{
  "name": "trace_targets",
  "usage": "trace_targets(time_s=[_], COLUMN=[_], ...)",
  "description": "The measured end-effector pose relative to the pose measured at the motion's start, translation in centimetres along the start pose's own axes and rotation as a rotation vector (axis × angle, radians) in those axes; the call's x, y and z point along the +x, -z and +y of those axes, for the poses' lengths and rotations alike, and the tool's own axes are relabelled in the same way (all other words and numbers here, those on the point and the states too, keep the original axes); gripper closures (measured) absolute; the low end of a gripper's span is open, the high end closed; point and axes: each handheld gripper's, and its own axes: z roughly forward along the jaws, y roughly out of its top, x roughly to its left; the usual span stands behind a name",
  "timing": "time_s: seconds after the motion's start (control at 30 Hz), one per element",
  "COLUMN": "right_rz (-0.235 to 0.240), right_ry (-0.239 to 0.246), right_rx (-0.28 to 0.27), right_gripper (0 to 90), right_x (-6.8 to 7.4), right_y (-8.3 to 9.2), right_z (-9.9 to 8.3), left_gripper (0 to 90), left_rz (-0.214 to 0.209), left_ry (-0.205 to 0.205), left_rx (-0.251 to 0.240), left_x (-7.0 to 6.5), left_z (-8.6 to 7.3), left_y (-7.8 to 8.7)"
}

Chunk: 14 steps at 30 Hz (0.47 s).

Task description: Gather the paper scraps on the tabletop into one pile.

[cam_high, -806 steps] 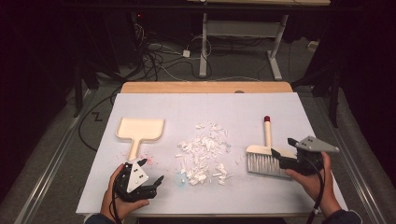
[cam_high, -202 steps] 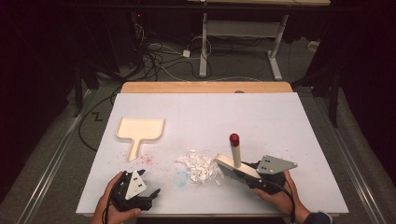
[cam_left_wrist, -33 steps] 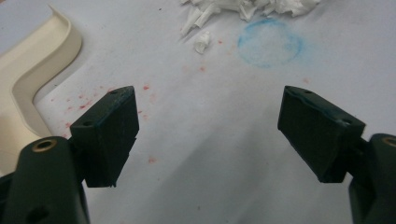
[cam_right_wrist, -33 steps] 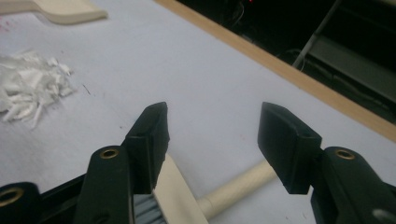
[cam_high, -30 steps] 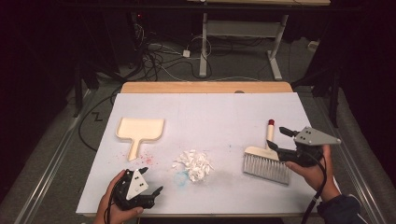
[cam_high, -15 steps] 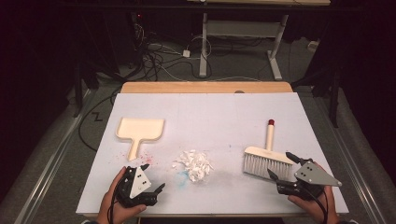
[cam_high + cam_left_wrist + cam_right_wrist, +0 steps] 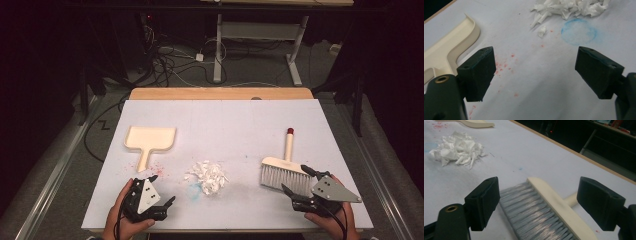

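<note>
A cream brush (image 7: 286,167) with grey bristles and a red-tipped handle lies flat on the white table sheet (image 7: 235,125) at the right. My right gripper (image 7: 294,179) sits just near of the bristles. Its jaws have just been opening and stand wide, with the brush (image 7: 544,205) in front of them and untouched. A pile of white paper scraps (image 7: 207,176) sits at the middle. The cream dustpan (image 7: 150,140) lies to the left. My left gripper (image 7: 162,189) rests near the front edge; its jaws have widened slightly and nothing is between them.
A faint blue ring (image 7: 579,31) and red specks mark the sheet near the scraps (image 7: 571,7). The dustpan (image 7: 449,50) lies left of my left jaws. The table's wooden far edge (image 7: 220,93) borders a dark floor with cables and a desk frame.
My right gripper has let go of the brush and drawn back toward the near edge, lower than before. The brush now lies flat. Much earlier the scraps were scattered; now they are piled. The left hand kept still.
</note>
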Motion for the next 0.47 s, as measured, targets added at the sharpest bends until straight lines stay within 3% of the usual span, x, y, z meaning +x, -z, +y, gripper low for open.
trace_targets(time_s=[0.47], right_rz=[-0.019], right_ry=[0.017], right_rx=[0.032], right_gripper=[19.1], right_x=[-0.01], right_y=[-0.4], right_z=[-0.22], left_gripper=[16.1], left_rz=[0.002], left_ry=[-0.001], left_rx=[0.009], left_x=[0.03], left_z=[0.13], left_y=[-0.33])
